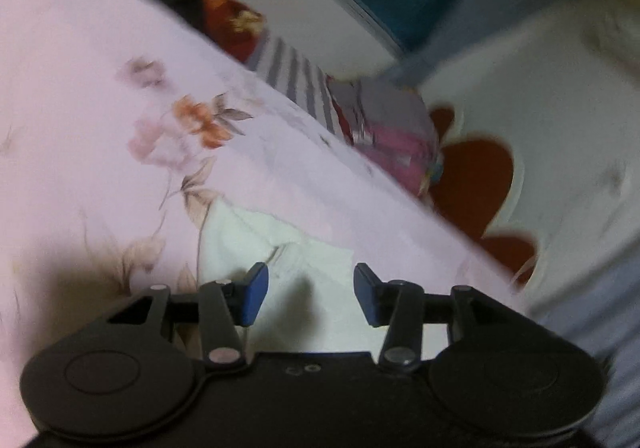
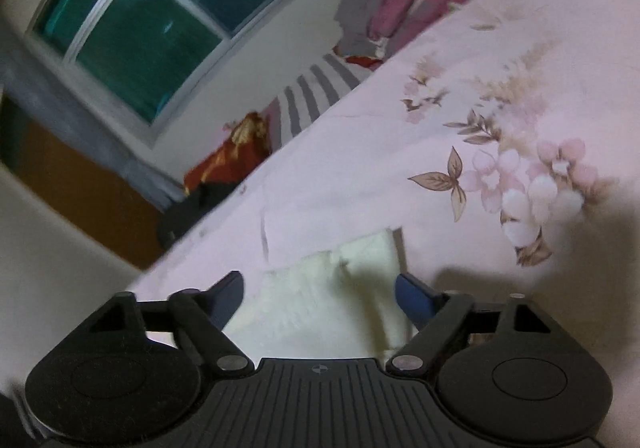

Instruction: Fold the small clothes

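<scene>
A small white fluffy garment (image 1: 296, 280) lies on the pink flowered bed sheet (image 1: 100, 108). My left gripper (image 1: 310, 294) is open, its blue pads on either side of the cloth, just above it. In the right wrist view the same white garment (image 2: 320, 308) lies on the sheet (image 2: 480, 88). My right gripper (image 2: 320, 302) is open wide over it, with nothing held. Whether the pads touch the cloth I cannot tell. Both views are tilted and blurred.
A pile of other clothes, striped, pink, grey and red (image 1: 360, 116), lies along the far edge of the bed; it also shows in the right wrist view (image 2: 384, 20). Behind it are a white wall and a window (image 2: 160, 28). A red and white cloth (image 1: 500, 184) lies at the right.
</scene>
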A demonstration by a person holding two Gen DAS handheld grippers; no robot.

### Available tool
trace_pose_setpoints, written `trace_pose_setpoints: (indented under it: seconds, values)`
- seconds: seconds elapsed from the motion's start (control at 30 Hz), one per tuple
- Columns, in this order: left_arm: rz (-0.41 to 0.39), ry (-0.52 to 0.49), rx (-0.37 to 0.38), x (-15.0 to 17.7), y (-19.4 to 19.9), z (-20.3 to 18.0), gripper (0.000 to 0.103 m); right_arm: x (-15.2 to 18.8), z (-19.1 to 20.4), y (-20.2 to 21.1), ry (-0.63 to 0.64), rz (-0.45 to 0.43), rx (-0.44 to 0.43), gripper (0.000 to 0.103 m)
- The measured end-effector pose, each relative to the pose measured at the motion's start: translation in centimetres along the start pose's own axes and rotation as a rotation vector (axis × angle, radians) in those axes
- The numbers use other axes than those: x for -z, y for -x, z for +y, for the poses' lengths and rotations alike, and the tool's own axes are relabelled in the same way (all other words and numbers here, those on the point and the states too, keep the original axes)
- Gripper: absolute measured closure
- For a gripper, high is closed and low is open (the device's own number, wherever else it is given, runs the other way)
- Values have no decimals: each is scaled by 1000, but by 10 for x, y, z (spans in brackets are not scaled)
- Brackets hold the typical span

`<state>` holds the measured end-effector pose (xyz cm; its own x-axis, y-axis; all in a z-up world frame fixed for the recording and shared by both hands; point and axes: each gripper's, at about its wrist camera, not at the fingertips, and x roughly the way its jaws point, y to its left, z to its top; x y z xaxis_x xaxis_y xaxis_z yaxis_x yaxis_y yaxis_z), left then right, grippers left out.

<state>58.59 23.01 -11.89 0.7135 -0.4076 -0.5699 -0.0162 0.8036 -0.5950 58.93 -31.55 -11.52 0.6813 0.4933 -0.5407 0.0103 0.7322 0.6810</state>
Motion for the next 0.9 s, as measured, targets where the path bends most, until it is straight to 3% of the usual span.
trace_pose_setpoints:
  seconds: [0.07,0.13,0.27,0.3,0.37,0.53,0.7,0.77,0.8,0.83,0.87,0.9]
  values:
    - [48,-115,-46,0,-10,-11,61,3,8,-7,59,32,33,46]
    - [83,-218,-77,1,-19,-19,66,6,12,-17,120,71,56,55]
    - [139,-332,-118,3,-36,-27,80,13,27,-41,232,115,122,57]
    - [143,-344,-128,2,-38,-27,86,16,29,-45,256,126,132,62]
    - [146,-335,-130,0,-41,-24,96,21,35,-54,311,157,166,87]
    - [124,-299,-106,0,-39,-17,101,29,39,-54,377,156,184,100]
    - [95,-322,-102,2,-35,-20,100,32,35,-48,381,136,179,100]
    - [45,-342,-122,3,-28,-22,83,28,37,-48,381,154,170,100]
    - [29,-344,-129,3,-25,-23,66,27,38,-48,385,147,176,100]
    - [24,-339,-130,3,-23,-24,60,28,38,-46,393,132,181,88]
    - [35,-334,-126,2,-24,-24,60,27,39,-45,395,126,189,62]
    - [54,-334,-128,1,-27,-23,64,27,39,-45,400,120,187,58]
